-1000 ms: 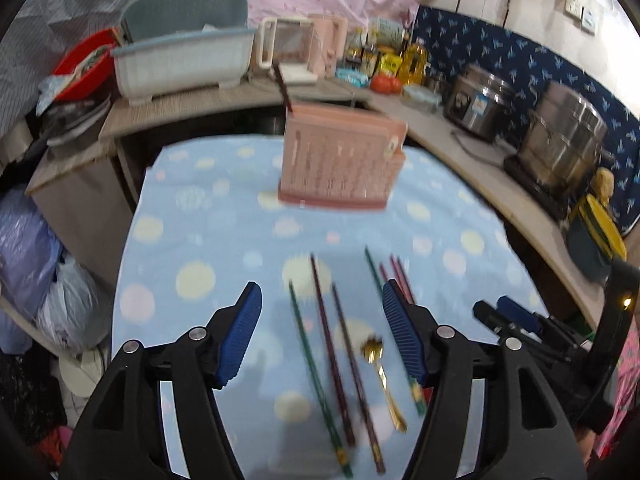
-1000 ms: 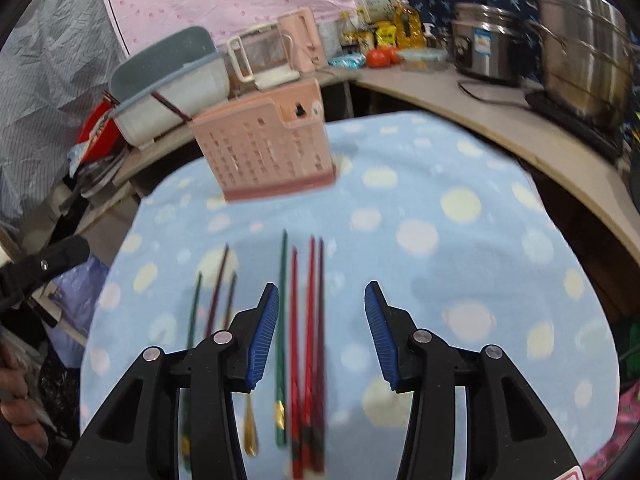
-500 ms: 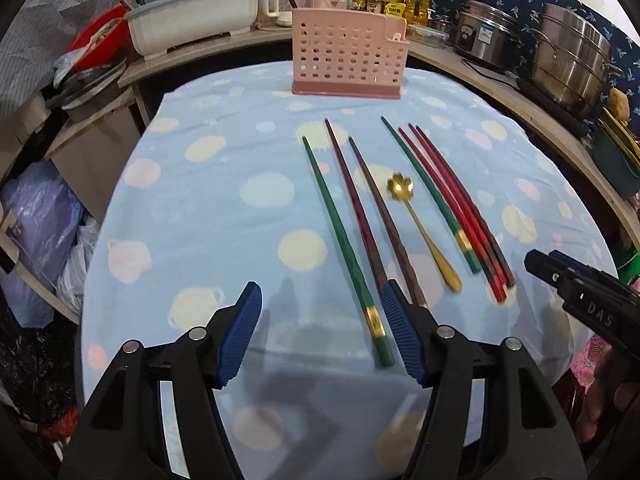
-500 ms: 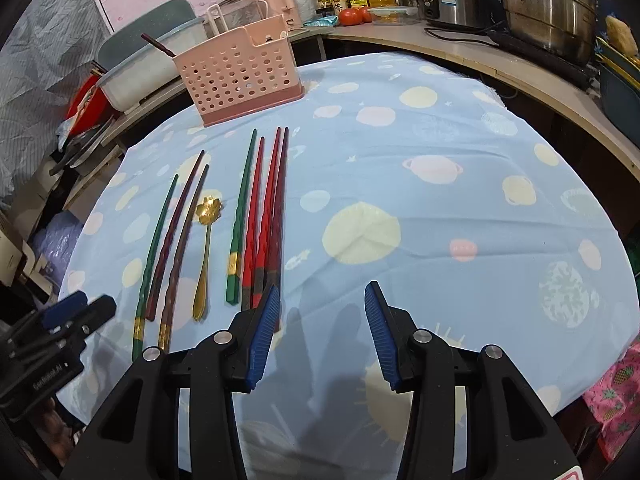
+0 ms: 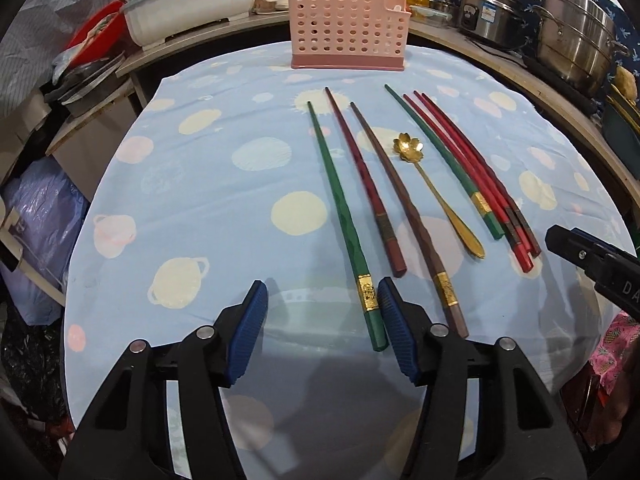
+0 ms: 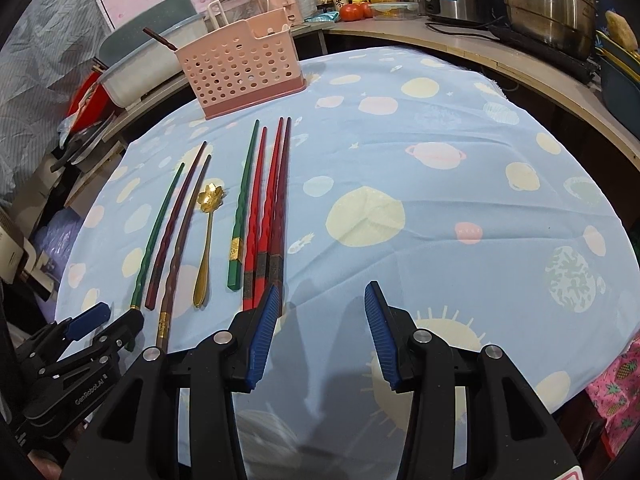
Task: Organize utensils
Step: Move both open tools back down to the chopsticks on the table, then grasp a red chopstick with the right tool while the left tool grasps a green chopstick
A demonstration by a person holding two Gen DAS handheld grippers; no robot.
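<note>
Left wrist view: closing, still-empty left gripper [image 5: 322, 320] had the long green gold-banded chopstick [image 5: 346, 228] outside its right pad, running toward the cloth's far edge; right gripper [image 6: 320, 320] gaped empty.

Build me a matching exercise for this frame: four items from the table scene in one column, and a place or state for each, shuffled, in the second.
1. pink utensil basket
2. gold spoon
3. leftmost green chopstick
4. right gripper

A. lies between the two chopstick groups
B. near end beside a left gripper pad
C. upright at the cloth's far edge
D. open over bare cloth

Pairs: 1-C, 2-A, 3-B, 4-D
</note>
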